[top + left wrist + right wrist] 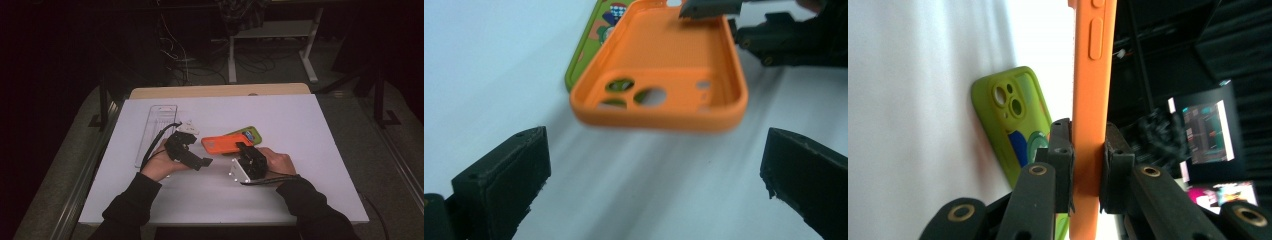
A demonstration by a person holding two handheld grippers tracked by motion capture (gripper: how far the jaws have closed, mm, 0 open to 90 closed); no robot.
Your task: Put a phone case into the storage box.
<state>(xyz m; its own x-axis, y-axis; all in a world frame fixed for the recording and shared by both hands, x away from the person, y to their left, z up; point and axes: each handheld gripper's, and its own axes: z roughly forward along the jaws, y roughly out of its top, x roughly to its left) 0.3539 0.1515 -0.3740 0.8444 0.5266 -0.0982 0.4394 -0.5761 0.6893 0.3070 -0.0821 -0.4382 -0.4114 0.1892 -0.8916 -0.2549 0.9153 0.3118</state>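
In the high view, the right gripper (pixel 243 148) holds the orange soft rubbery phone case (pixel 225 143) lifted over the green patterned phone case (pixel 248 133) on the white table (pixel 310 165). In the left gripper view, the left gripper (pixel 654 165) gapes wide, short of it. In the right gripper view, jaws clamp 1 wall: picked up, hand-over likely pending.

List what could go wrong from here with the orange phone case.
1. The right gripper pinches the orange case by one end only, so it may twist or slip out.
2. The case hangs above the green case and could drop on it.
3. The left gripper, jaws wide open, might knock the free end while closing in.
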